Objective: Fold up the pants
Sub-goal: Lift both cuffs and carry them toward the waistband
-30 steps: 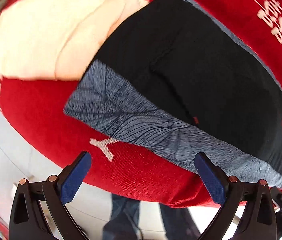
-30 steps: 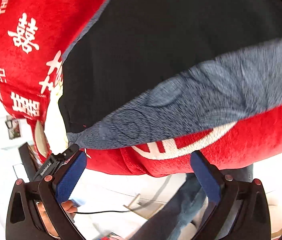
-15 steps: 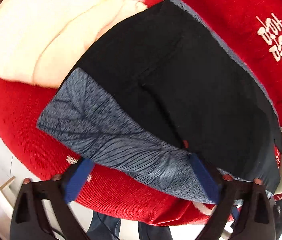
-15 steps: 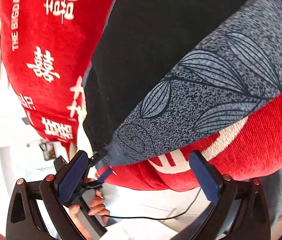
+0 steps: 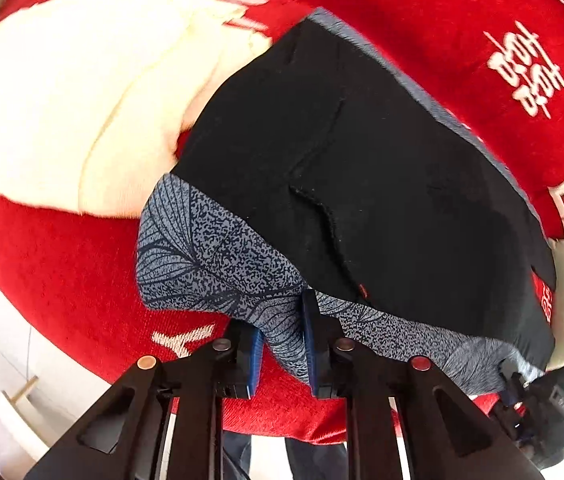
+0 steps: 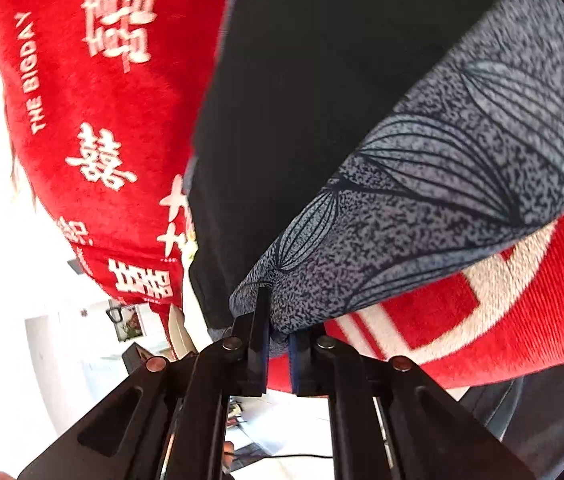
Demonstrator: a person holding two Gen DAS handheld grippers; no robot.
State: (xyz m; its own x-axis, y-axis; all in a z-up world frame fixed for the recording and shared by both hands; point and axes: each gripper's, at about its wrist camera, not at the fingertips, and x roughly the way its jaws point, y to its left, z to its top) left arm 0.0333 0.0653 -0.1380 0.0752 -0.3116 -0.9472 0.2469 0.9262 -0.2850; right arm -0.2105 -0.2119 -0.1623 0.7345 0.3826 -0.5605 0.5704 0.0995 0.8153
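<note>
- Nearest the left wrist camera, we found the left gripper (image 5: pixel 284 340) clamped on a pinch of the grey patterned band (image 5: pixel 218 264) of the pants (image 5: pixel 382 184), blue pads pressing the cloth from both sides.
- At the right wrist camera, we found the right gripper (image 6: pixel 278 332) likewise closed on the band's (image 6: pixel 442 184) corner, cloth bunched between the pads.
- Beyond both grippers, the pants lay flat on a red blanket (image 5: pixel 62 272) with white lettering, the grey band along the near edge and the black body stretching away.
- We judged the step in hand to be lifting the near edge for a fold. To do it well, both hands should rise together and carry the band evenly toward the far edge, keeping the cloth taut between the grips so no crease forms.
- Only the left view showed a cream cloth (image 5: pixel 62 92) lying beside the pants at the far left, touching their edge, and the other gripper at the band's far corner.
- Only the right view showed the blanket's left overhang and a room beyond it.
</note>
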